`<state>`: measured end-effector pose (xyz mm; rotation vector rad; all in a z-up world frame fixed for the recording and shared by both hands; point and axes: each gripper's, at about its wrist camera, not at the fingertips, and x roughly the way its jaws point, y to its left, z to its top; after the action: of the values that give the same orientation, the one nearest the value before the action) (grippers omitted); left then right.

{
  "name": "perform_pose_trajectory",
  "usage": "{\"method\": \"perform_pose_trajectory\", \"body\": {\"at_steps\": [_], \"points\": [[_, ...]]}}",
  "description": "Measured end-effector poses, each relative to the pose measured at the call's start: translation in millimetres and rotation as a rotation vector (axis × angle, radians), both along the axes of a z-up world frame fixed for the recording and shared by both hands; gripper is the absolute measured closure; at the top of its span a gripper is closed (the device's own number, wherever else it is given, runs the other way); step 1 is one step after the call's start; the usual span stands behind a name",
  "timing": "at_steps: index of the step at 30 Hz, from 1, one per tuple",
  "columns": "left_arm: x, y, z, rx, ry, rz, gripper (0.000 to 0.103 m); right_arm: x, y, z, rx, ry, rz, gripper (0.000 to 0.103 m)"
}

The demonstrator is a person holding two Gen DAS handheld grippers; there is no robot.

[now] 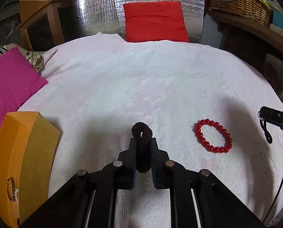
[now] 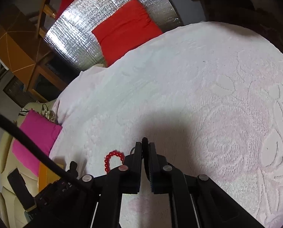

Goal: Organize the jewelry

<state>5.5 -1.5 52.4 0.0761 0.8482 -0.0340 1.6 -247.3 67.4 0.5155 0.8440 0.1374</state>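
My left gripper [image 1: 142, 139] is shut on a black fabric hair tie [image 1: 141, 131], which sticks out past its fingertips above the white towel [image 1: 122, 79]. A red bead bracelet [image 1: 213, 135] lies flat on the towel to the right of it; it also shows in the right wrist view [image 2: 111, 158], partly hidden behind my fingers. My right gripper [image 2: 145, 144] is shut on a thin black band [image 2: 144, 148] held edge-on between its fingers. In the left wrist view the right gripper [image 1: 263, 115] enters at the far right, a black loop hanging from it. An orange cardboard box [image 1: 17, 159] stands at the left.
A magenta cushion [image 1: 10, 83] lies at the left edge of the towel and a red cushion [image 1: 154, 21] at the far edge against silver foil. A wicker basket [image 1: 238, 1] sits on a shelf at the back right. Wooden furniture stands at the back left.
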Motion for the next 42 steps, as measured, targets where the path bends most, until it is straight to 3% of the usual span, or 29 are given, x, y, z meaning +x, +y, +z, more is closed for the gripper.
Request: {"method": "perform_pose_trajectory", "body": {"at_steps": [8,12,14,16,18,20,21,26,33,42], "points": [[4,-7,-11,-0.002,0.041,-0.011,0.089,2,-14,-17,-0.040,0.086,-0.011,0.096],[11,-13,-26,-0.003,0.113,-0.018,0.083,4,-27,-29,-0.028,0.143,-0.027,0.096],[12,-15,-29,0.005,0.112,-0.007,0.077,4,-31,-31,-0.007,0.166,-0.028,0.092],[12,-17,-27,0.020,0.111,-0.005,0.052,5,-38,-32,0.044,0.181,-0.033,0.092],[12,-16,-26,0.018,0.113,-0.003,0.043,4,-45,-29,0.058,0.184,-0.041,0.078],[12,-13,-24,0.001,0.124,-0.010,0.043,1,-56,-22,0.060,0.159,-0.075,0.051],[12,-11,-23,-0.009,0.130,-0.013,0.043,-2,-61,-18,0.065,0.137,-0.093,0.048],[4,1,-21,-0.019,0.132,-0.033,0.043,-9,-68,-8,0.088,0.095,-0.108,0.047],[-16,1,-12,-0.077,0.134,-0.057,0.039,-24,-32,2,0.027,0.071,-0.025,0.052],[-5,13,-12,-0.101,0.149,-0.014,0.038,-31,-48,-8,0.044,0.116,-0.079,0.052]]}}
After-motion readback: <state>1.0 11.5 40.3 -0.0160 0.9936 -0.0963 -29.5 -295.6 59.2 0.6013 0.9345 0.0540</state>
